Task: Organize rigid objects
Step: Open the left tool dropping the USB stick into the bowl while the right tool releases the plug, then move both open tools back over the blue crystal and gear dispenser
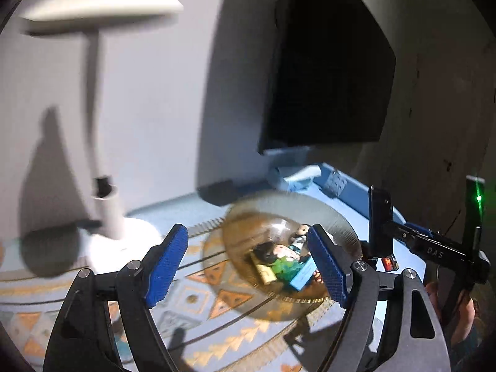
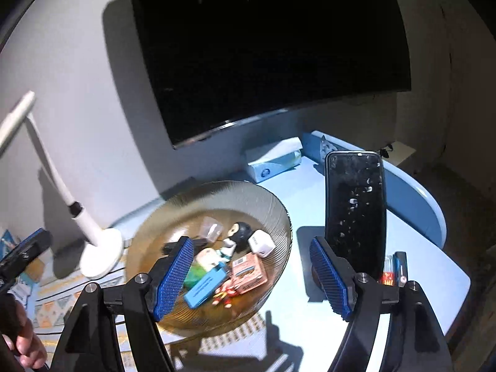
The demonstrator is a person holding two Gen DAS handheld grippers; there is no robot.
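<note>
A ribbed glass bowl (image 2: pixel 272 204) (image 1: pixel 338 214) on the table holds several small items: a blue box (image 2: pixel 206 286), an orange box (image 2: pixel 249 274), a white cube (image 2: pixel 262 243), a dark-headed figurine (image 2: pixel 238 232) and a green piece (image 1: pixel 286 268). My left gripper (image 1: pixel 248 263) is open and empty, hovering just left of the bowl. My right gripper (image 2: pixel 252 276) is open and empty above the bowl's near side. A black phone (image 2: pixel 355 210) stands upright on a stand right of the bowl.
A white desk lamp (image 2: pixel 93 245) (image 1: pixel 105 210) stands left of the bowl. A dark monitor (image 2: pixel 266 49) hangs behind. A tissue box (image 2: pixel 272 161) lies at the back. Small items (image 2: pixel 395 268) lie beside the phone. A patterned mat (image 1: pixel 201 303) covers the light-blue table (image 2: pixel 418 263).
</note>
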